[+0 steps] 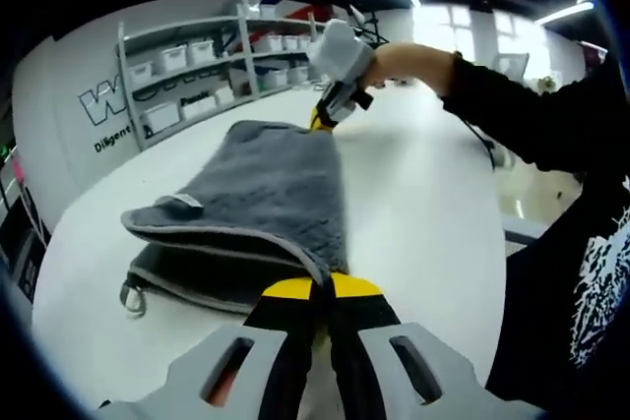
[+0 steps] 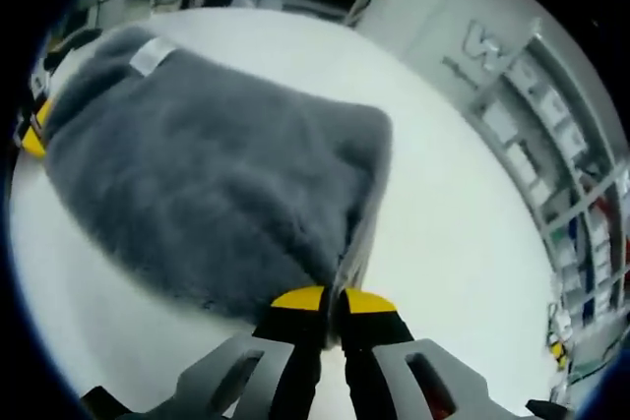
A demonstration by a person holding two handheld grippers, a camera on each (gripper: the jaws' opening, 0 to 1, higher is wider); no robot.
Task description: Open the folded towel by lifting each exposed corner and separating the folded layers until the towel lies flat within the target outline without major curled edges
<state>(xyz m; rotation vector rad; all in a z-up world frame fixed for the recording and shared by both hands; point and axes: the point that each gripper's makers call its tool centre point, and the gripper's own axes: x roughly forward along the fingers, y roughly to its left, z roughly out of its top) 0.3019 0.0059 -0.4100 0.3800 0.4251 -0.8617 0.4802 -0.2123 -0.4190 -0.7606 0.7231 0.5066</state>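
A grey fluffy towel (image 1: 266,194) lies folded on a white table (image 1: 423,223), its upper layer lifted off the layers beneath. My left gripper (image 1: 327,287) is shut on the towel's near corner. At the far corner, the right gripper (image 1: 323,120) is held by a gloved hand and pinches the edge. In the right gripper view the towel (image 2: 207,174) spreads away from my right gripper (image 2: 333,297), which is shut on its corner. The left gripper (image 2: 34,135) shows at the far left edge of that view. A white label (image 2: 153,54) sits on the towel's far part.
Grey shelving (image 1: 217,56) with white bins stands against the wall behind the table. The person's black sleeve (image 1: 522,115) reaches in from the right. A chair or stand (image 1: 522,233) is beside the table's right edge. More shelving (image 2: 561,174) lines the right side.
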